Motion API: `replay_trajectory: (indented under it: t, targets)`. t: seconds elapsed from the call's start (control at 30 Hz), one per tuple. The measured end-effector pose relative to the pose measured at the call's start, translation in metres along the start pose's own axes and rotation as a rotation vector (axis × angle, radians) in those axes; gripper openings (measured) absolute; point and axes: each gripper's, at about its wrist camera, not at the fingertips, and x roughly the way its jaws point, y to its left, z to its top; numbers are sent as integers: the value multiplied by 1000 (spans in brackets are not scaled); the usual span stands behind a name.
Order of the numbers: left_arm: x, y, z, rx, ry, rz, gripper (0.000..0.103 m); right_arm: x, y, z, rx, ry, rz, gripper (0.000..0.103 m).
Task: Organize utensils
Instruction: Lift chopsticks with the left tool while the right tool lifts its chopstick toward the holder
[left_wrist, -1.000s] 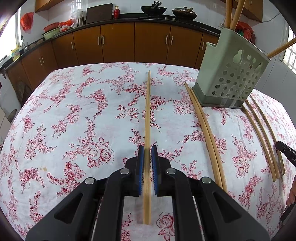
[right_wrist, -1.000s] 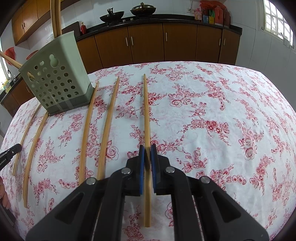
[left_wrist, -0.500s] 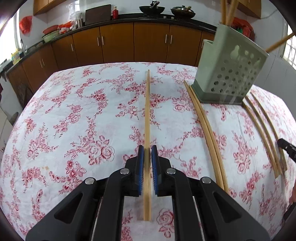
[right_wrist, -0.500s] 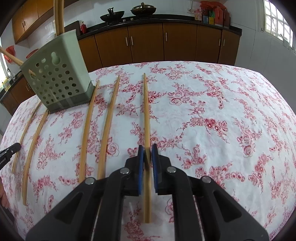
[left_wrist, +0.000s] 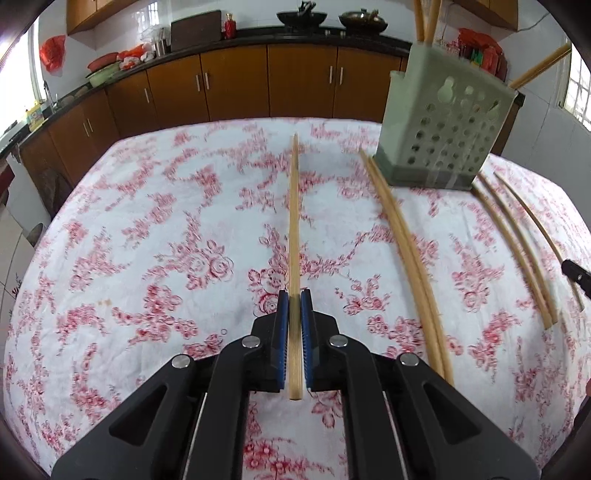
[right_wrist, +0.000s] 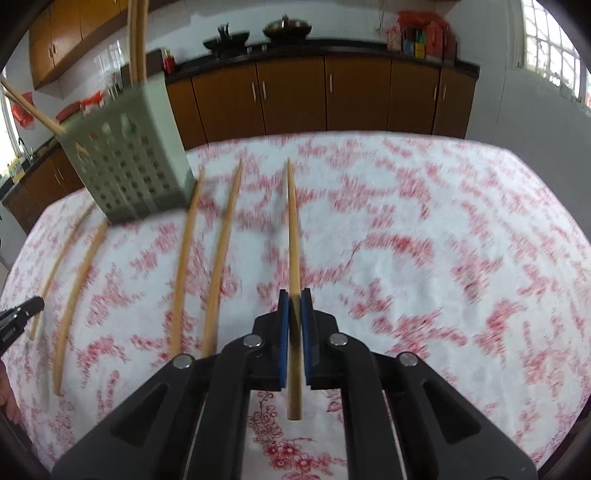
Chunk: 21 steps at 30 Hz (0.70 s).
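Observation:
My left gripper (left_wrist: 294, 295) is shut on a long wooden chopstick (left_wrist: 294, 221) that points away over the floral tablecloth (left_wrist: 147, 258). My right gripper (right_wrist: 294, 295) is likewise shut on another chopstick (right_wrist: 293, 229), lifted a little off the cloth. A pale green perforated utensil holder (left_wrist: 443, 125) stands at the far right in the left wrist view and, as the holder (right_wrist: 129, 155), at the far left in the right wrist view; several chopsticks stick out of its top. More chopsticks (left_wrist: 402, 240) (right_wrist: 218, 254) lie loose on the cloth on both sides of the holder.
Brown kitchen cabinets (left_wrist: 236, 85) with a dark counter run behind the table, with pans and bottles on top. The tip of the other gripper (left_wrist: 576, 275) shows at the right edge, and at the left edge (right_wrist: 22, 314) of the right wrist view.
Both grippers have risen slightly with their chopsticks, which now stand off the cloth. The holder looks closer in both views, and the right wrist view is blurred by motion.

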Motion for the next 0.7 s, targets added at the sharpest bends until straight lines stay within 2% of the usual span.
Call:
replay_trajectory:
  t: [0.27, 0.43, 0.57, 0.7]
  targets:
    - [-62, 4, 32, -24, -173, -38, 7, -63, -3, 38, 3, -199, 17, 8]
    - [-97, 9, 57, -63, -278, -76, 7, -85, -6, 59, 11, -281, 31, 8]
    - [-110, 10, 69, -73, -318, -97, 7, -91, -9, 67, 21, -290, 51, 8]
    - [-112, 8, 69, -65, -324, -94, 7, -83, -6, 62, 4, -254, 49, 8]
